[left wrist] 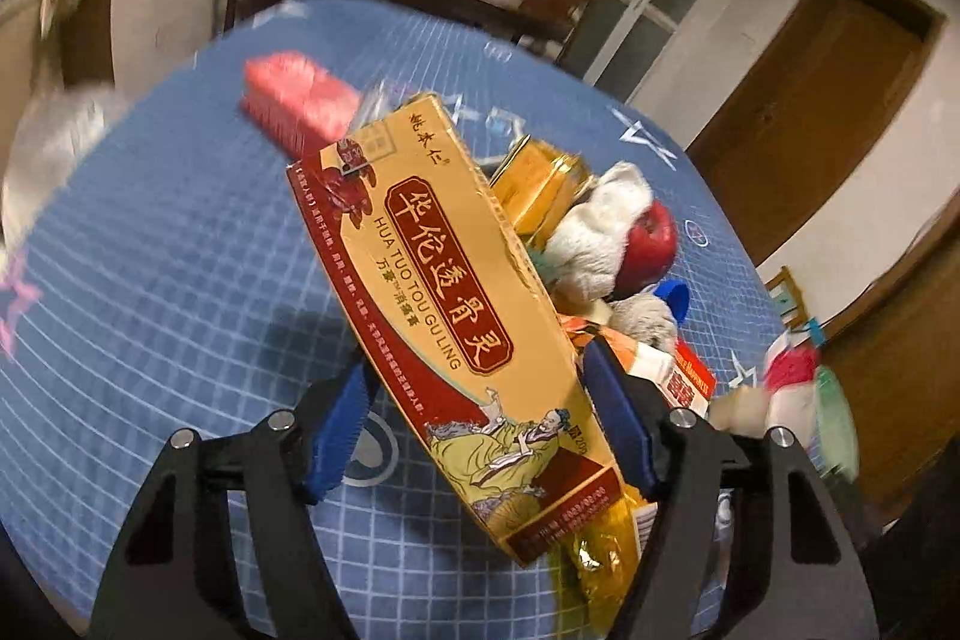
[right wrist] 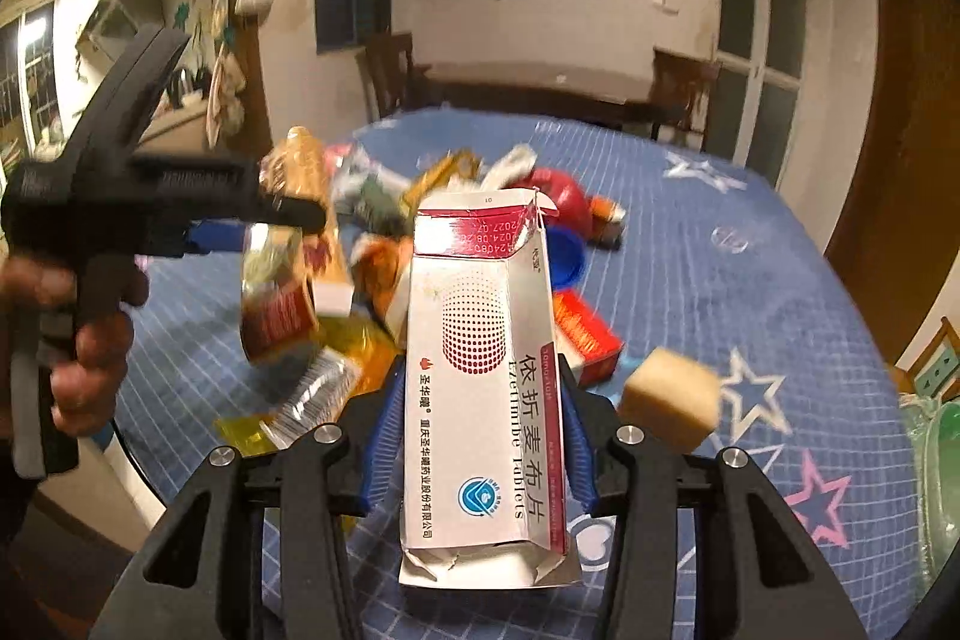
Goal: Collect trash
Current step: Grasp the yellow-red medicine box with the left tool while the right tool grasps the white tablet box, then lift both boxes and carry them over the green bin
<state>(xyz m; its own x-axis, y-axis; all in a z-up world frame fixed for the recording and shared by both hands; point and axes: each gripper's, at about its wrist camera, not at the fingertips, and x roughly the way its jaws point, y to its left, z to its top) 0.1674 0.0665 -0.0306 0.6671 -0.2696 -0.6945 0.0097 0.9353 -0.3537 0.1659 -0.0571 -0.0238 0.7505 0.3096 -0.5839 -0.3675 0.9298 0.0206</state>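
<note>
My left gripper [left wrist: 480,412] is shut on a long orange and red medicine box [left wrist: 444,292], held tilted above the blue tablecloth [left wrist: 180,250]. The same gripper with its box shows at the left of the right wrist view [right wrist: 282,220]. My right gripper [right wrist: 480,436] is shut on a white and magenta tablet box [right wrist: 480,388] with torn ends, held above the table. A heap of trash lies behind: a red box [left wrist: 300,100], gold wrappers [left wrist: 540,184], crumpled white paper [left wrist: 600,232], a blue cap [right wrist: 567,256], a red and white carton [right wrist: 585,334].
A tan cube [right wrist: 672,400] lies on the cloth right of my right gripper. A green plastic item [right wrist: 936,454] sits at the table's right edge. Wooden chairs [right wrist: 390,64] stand behind the round table, with a door [left wrist: 822,100] and windows beyond.
</note>
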